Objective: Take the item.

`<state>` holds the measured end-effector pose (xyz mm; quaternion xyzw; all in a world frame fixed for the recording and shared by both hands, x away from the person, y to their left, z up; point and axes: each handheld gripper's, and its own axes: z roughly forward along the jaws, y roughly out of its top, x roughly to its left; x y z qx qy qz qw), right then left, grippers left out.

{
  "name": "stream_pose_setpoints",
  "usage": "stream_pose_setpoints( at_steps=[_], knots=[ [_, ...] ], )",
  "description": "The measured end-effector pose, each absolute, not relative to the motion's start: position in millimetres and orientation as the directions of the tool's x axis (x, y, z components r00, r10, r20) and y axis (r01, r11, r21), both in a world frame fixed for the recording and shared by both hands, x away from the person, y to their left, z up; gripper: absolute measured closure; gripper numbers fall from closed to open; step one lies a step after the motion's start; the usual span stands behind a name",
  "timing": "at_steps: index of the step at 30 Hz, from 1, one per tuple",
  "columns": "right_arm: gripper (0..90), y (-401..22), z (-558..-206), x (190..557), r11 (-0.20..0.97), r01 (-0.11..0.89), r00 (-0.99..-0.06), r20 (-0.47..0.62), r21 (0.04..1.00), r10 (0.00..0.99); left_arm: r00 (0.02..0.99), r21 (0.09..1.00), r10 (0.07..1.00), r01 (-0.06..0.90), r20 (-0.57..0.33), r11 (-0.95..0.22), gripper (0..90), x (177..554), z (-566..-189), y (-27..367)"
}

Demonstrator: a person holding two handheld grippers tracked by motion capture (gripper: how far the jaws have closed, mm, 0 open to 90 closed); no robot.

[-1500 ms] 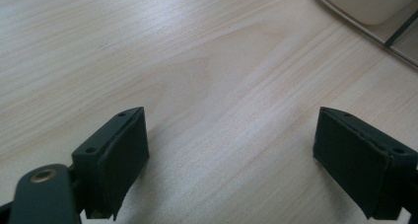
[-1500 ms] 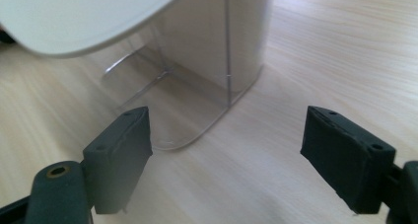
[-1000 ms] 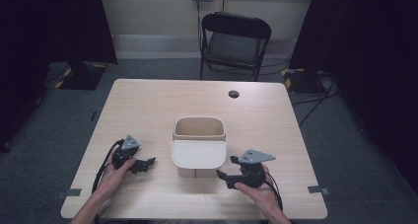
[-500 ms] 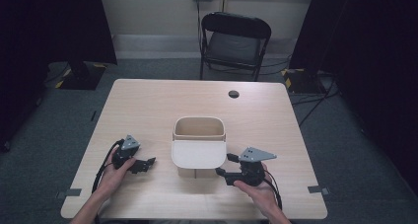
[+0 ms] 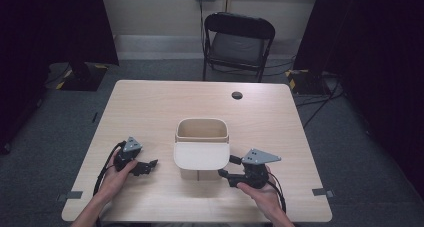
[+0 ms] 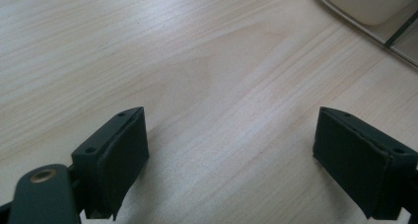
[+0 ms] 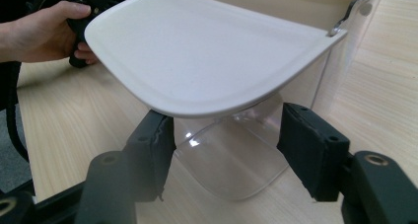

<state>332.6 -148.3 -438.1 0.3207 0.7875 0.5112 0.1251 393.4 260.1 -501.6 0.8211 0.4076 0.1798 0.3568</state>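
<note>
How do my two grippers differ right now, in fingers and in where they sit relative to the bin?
The left gripper has its fingers spread wide over bare table, apart from the bin. The right gripper has just been closing its fingers, which stand narrower, under the bin's white lid, on either side of a clear flap; no contact is visible yet. Both lie low on the tabletop, each held by a hand and pointing toward the bin.

The bin [image 6: 367, 4] is cut off by the top-right corner in the left gripper view — just a pale corner shows. On the table's [image 5: 150, 107] far side, a small dark round thing [image 5: 237, 95] is too small to identify.
</note>
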Motion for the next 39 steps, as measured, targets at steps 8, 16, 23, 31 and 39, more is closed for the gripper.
stream_pose_setpoints(
  at_steps=[8, 16, 23, 31, 39],
  knots=[
    [37.8, -148.9, -436.1, 335.1, 0.262, 0.379, -0.763, 0.140, 0.888, 0.631, 0.603, 0.733, 0.798, 0.541, 0.004, -0.413, 12.9, 393.4, -501.6, 260.1],
    [35.8, -148.5, -436.5, 336.5, 0.252, 0.380, -0.763, 0.148, 0.890, 0.629, 0.603, 0.733, 0.798, 0.541, 0.005, -0.413, 12.9, 393.4, -501.7, 260.0],
    [34.0, -147.7, -433.8, 338.1, 0.243, 0.372, -0.761, 0.145, 0.896, 0.632, 0.603, 0.732, 0.798, 0.540, 0.007, -0.415, 12.9, 393.4, -501.6, 260.1],
    [32.7, -147.4, -430.4, 341.0, 0.241, 0.368, -0.764, 0.144, 0.898, 0.629, 0.603, 0.733, 0.798, 0.539, 0.008, -0.415, 12.9, 393.4, -501.6, 260.1],
    [31.5, -147.0, -429.6, 341.4, 0.244, 0.358, -0.765, 0.133, 0.901, 0.631, 0.603, 0.733, 0.798, 0.539, 0.008, -0.415, 12.9, 393.4, -501.6, 260.1]
  ],
)
